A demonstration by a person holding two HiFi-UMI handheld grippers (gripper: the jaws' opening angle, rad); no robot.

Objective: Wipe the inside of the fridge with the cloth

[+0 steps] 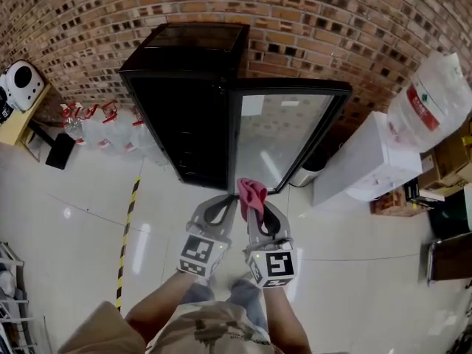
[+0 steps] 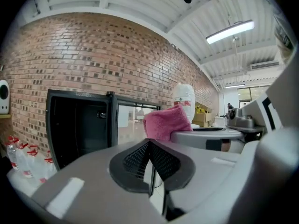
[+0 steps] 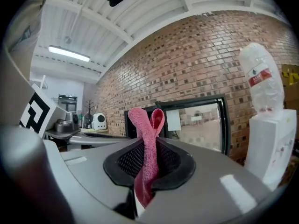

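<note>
A black fridge (image 1: 188, 94) stands against the brick wall with its glass door (image 1: 284, 135) swung open to the right; its dark inside (image 2: 77, 127) shows in the left gripper view. My right gripper (image 1: 254, 209) is shut on a pink cloth (image 1: 251, 196), which sticks up folded between the jaws (image 3: 145, 139). My left gripper (image 1: 220, 209) hangs beside it, shut with nothing held (image 2: 150, 160). Both are in front of the fridge, short of the opening. The cloth (image 2: 166, 122) also shows to the right in the left gripper view.
A white water dispenser (image 1: 372, 161) with a large bottle (image 1: 431, 94) stands right of the door. Several water bottles (image 1: 99, 127) sit on the floor left of the fridge. A yellow-black stripe (image 1: 127, 234) runs along the floor. Cardboard boxes (image 1: 450, 161) lie at far right.
</note>
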